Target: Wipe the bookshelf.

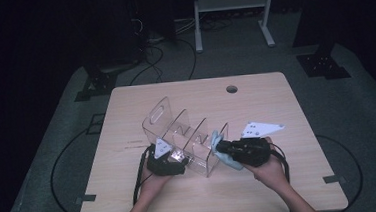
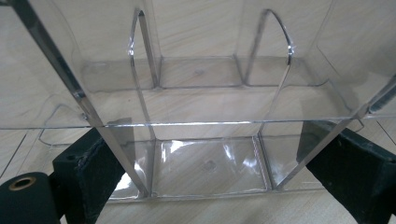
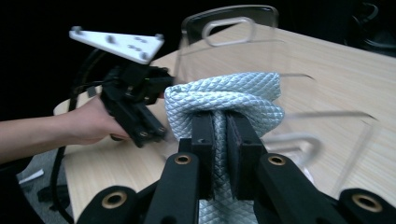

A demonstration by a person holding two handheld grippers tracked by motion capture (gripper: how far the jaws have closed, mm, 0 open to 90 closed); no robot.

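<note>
Big wooden table (image 1: 281,179) has the clear acrylic organizer (image 1: 178,132) mid-desk with the left gripper (image 1: 172,162) jaws clamping its near wall, right gripper (image 3: 219,135) pinching the light blue cloth (image 3: 229,100) beside its right end, so wiping looks barely underway.

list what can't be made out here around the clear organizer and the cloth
- Cloth: lower end cut off by the right gripper view's bottom edge, middle hidden between the right gripper's jaws.
- Clear organizer: far side blurred in the right gripper view.
- Left gripper: whether its pads press the organizer's walls, left gripper view.
</note>
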